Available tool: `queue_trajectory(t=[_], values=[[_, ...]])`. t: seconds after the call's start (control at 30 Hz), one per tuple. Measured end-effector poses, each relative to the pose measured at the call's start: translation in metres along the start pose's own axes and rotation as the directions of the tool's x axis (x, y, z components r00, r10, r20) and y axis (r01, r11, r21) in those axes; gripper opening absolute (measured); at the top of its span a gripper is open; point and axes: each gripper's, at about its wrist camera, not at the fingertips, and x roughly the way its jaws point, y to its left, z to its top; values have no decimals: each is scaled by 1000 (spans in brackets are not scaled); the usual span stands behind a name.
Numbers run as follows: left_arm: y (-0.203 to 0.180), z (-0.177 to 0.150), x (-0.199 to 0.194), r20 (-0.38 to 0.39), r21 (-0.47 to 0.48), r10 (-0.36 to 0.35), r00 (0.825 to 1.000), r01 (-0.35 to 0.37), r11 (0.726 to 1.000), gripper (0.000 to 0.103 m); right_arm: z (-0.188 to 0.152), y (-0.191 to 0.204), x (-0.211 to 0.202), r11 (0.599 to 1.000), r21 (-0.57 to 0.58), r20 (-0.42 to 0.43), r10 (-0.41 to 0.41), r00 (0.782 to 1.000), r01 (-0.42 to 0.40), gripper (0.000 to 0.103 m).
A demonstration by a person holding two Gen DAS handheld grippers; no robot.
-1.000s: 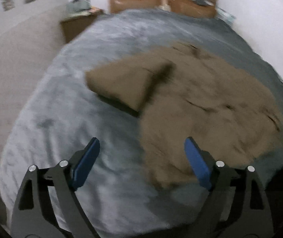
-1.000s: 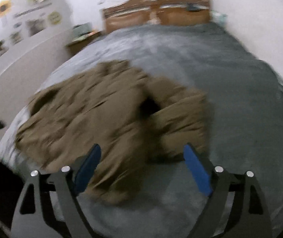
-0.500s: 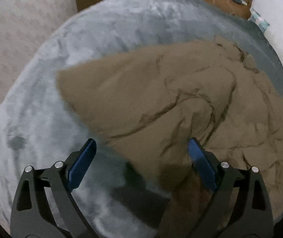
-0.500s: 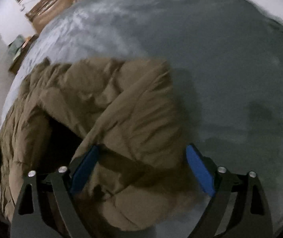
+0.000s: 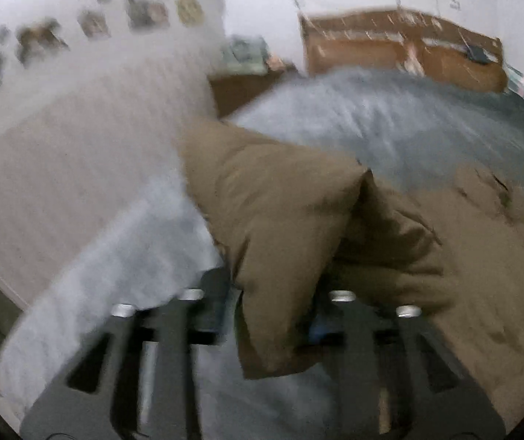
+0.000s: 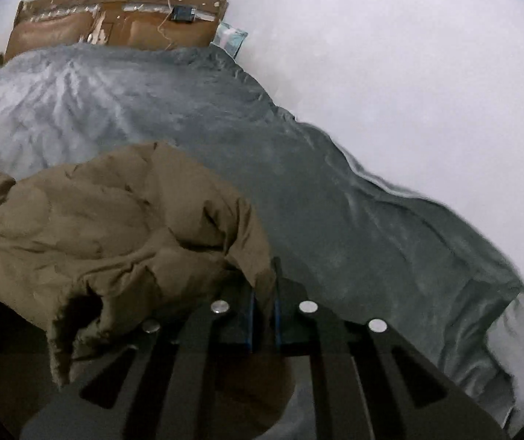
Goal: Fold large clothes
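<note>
**Both grippers now have hold of the jacket**

Half a second ago my two grippers hung spread above the brown jacket on the bed; now each has closed on it. My right gripper is pressed nearly together, pinching a fold at the jacket's edge on the side nearer the wall. My left gripper has a thick flap of the jacket between its fingers, raised off the grey blanket on the side towards the floor. I judge that the grasp is made and that a fold across the jacket can begin.

Much is unclear. The left view is smeared by motion, and the flap covers the finger pads, so I infer that grip from the cloth bunched between them. The jacket's full outline, sleeves and collar cannot be made out. Far beyond the jacket stands the wooden headboard.
</note>
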Motion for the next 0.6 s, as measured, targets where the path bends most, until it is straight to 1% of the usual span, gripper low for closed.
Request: queue_trajectory(t=[0.03, 0.07, 0.1, 0.13, 0.17, 0.23, 0.27, 0.33, 0.37, 0.4, 0.47, 0.53, 0.57, 0.6], values=[[11, 4, -2, -5, -6, 31, 1000, -31, 999, 77, -2, 6, 3, 1000, -8, -18, 18, 1000, -18, 10], [12, 4, 3, -31, -13, 32, 999, -32, 999, 79, -6, 12, 7, 998, -7, -39, 57, 998, -57, 24], [19, 1, 13, -81, -36, 4, 997, -6, 999, 78, -10, 15, 6, 997, -4, -47, 80, 996, -80, 42], [25, -1, 19, -119, -41, -6, 993, 1, 999, 78, -15, 16, 9, 995, -2, -64, 99, 993, -99, 81], [26, -5, 29, -158, -50, -12, 987, 4, 999, 78, -21, 13, 9, 991, 20, -69, 137, 988, -136, 86], [38, -11, 39, -208, -83, -11, 978, -7, 997, 78, -28, -3, 4, 981, 89, -78, 177, 981, -170, 86], [43, -11, 40, -222, -84, -12, 975, -7, 996, 78, -32, -18, -1, 967, 160, -79, 212, 974, -197, 87], [41, -8, 40, -220, -97, -10, 975, -12, 995, 80, -42, -41, 1, 936, 274, -77, 249, 965, -220, 91], [38, -7, 38, -214, -90, -6, 977, -13, 996, 80, -48, -47, 2, 919, 312, -81, 279, 957, -242, 92], [40, -5, 32, -200, -75, 15, 980, -31, 997, 82, -56, -53, 1, 895, 346, -92, 330, 940, -280, 92], [60, -11, 16, -187, -80, 40, 981, -56, 995, 87, -72, -57, -7, 881, 343, -89, 375, 923, -325, 92], [78, -18, 5, -196, -120, 25, 980, -49, 992, 88, -76, -47, -11, 879, 306, -79, 405, 911, -365, 92], [94, -24, -5, -201, -151, 11, 979, -43, 988, 88, -77, -39, -13, 873, 280, -78, 435, 897, -399, 92], [108, -31, -14, -206, -184, 2, 979, -41, 982, 88, -81, -28, -17, 855, 246, -81, 488, 869, -457, 92]])
